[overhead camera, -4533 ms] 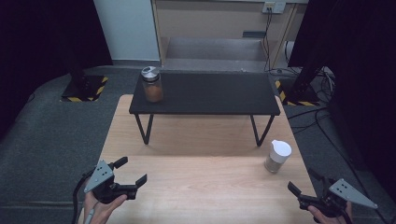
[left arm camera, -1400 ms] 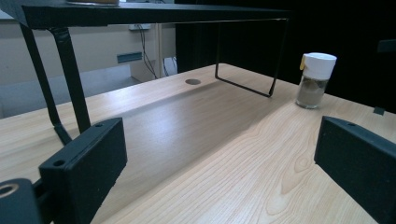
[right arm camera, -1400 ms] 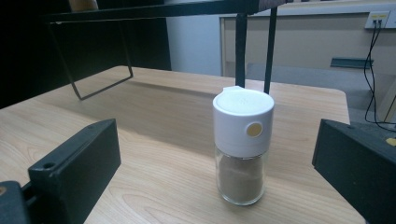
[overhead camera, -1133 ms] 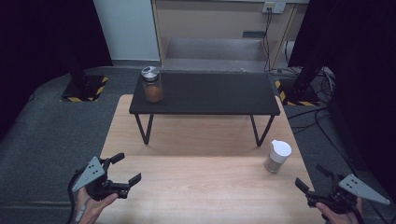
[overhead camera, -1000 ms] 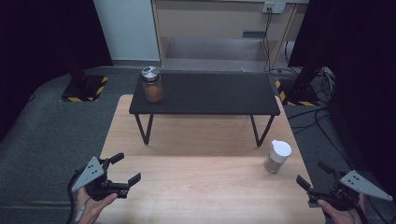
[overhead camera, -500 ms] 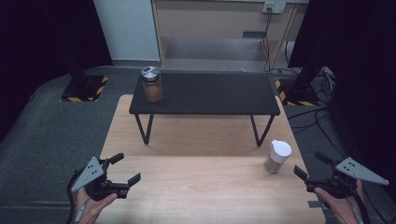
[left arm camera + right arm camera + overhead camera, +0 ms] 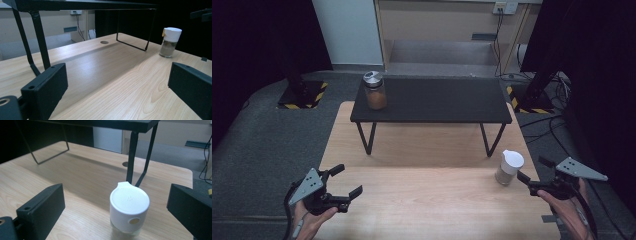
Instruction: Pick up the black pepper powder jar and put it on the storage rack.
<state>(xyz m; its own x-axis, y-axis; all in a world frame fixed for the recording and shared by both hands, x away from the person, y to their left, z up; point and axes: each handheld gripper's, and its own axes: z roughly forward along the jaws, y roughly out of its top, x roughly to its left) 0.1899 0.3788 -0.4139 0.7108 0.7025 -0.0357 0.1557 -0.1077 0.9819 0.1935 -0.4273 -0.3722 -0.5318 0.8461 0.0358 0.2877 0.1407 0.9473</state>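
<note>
1. My right gripper (image 7: pixel 532 172) sits at the table's right edge with its jaws apart, nothing between them yet.
2. The shaker (image 7: pixel 509 168), a small clear jar with a white cap, stands upright on the table (image 7: pixel 432 200) just left of that gripper, near but not touching it.
3. In the right gripper view the shaker (image 7: pixel 129 210) stands ahead of the 2 jaws, lined up with the gap between them; its cap has a small lip at the far side and a round gold mark on the near side.
4. My left gripper (image 7: pixel 346 181) is at the table's near left corner, jaws wide apart and empty, held just above the wood.
5. In the left gripper view I see the shaker (image 7: pixel 170 42) well off across the table, brownish powder in its lower part.
6. A black shelf (image 7: pixel 432 100) on thin metal legs stands across the far half of the table; 1 of its legs comes down just behind the shaker in the right gripper view.
7. A jar (image 7: pixel 375 90) with a metal lid and brown contents stands on the shelf's left end, well apart from both grippers.
8. A round hole (image 7: pixel 104 42) shows in the tabletop beneath the shelf.
</note>
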